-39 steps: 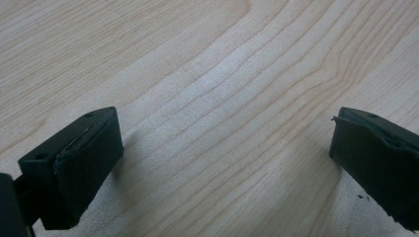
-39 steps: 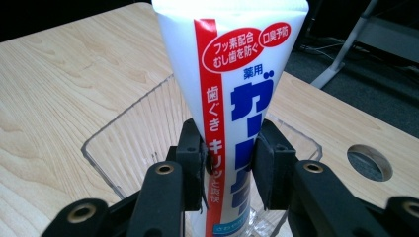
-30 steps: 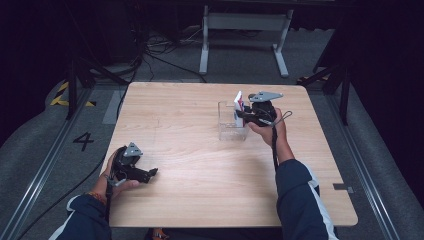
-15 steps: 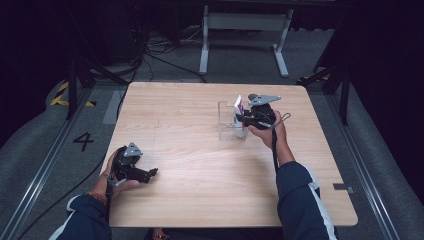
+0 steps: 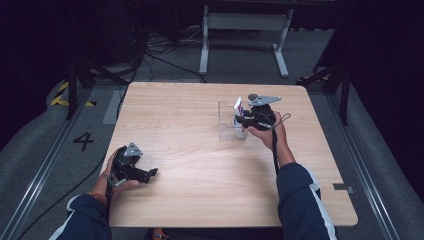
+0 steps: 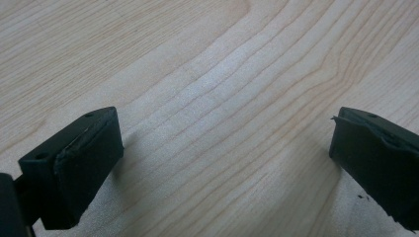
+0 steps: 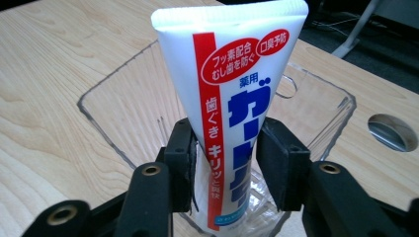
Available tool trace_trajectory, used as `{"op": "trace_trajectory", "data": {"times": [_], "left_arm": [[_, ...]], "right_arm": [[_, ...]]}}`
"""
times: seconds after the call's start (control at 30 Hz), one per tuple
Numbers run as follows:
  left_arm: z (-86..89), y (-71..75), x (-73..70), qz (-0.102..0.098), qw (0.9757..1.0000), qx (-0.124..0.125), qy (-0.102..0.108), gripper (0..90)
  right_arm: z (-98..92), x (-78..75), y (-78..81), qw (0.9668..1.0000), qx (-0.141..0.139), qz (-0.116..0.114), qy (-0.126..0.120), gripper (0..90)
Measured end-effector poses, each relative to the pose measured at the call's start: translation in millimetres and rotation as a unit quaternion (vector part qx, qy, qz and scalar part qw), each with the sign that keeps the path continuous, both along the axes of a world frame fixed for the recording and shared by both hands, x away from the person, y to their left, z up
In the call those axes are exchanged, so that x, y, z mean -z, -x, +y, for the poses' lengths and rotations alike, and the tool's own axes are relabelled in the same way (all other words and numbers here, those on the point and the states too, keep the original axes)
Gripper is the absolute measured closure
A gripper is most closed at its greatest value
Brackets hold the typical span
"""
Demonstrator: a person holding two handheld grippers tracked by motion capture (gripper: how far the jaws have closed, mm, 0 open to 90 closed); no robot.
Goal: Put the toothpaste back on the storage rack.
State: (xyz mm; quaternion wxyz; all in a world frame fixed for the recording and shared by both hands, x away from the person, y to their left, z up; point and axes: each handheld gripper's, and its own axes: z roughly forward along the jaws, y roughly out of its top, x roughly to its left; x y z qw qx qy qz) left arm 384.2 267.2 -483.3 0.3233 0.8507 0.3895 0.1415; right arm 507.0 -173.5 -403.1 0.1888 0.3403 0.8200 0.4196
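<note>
One toothpaste tube (image 7: 232, 113), one clear container (image 5: 231, 120), two tools
Right tool (image 7: 225, 163) pinches the tube inside the container; left tool (image 6: 222, 153) spread over bare surface (image 5: 200, 170)

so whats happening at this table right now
A person works a claw in each hand. The right claw is shut on a toothpaste tube, holding it upright, crimped end up, in a clear plastic container. The left claw rests open and empty on the wooden table near its front left corner.
</note>
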Motion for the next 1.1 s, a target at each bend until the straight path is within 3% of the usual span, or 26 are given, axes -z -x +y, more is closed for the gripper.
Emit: {"op": "trace_trajectory", "data": {"times": [0.23, 0.6, 0.87, 1.1], "left_arm": [[-0.2, 0.1, 0.2, 0.0, 1.0, -0.001, 0.001, 0.5], [-0.2, 0.2, 0.2, -0.001, 1.0, -0.002, 0.001, 0.5], [-0.2, 0.4, 0.2, -0.001, 1.0, -0.003, 0.001, 0.5], [-0.3, 0.5, 0.2, -0.001, 1.0, -0.003, 0.001, 0.5]], "right_arm": [[-1.3, -2.0, 4.2, 0.9999, 0.005, -0.009, 0.007, 59.9], [-5.2, -9.0, 12.9, 0.9998, 0.003, -0.016, 0.008, 50.7], [-10.2, -17.0, 19.2, 0.9996, 0.012, -0.024, 0.004, 39.1], [-11.7, -17.6, 23.3, 0.9991, 0.024, -0.029, 0.022, 29.3]]}}
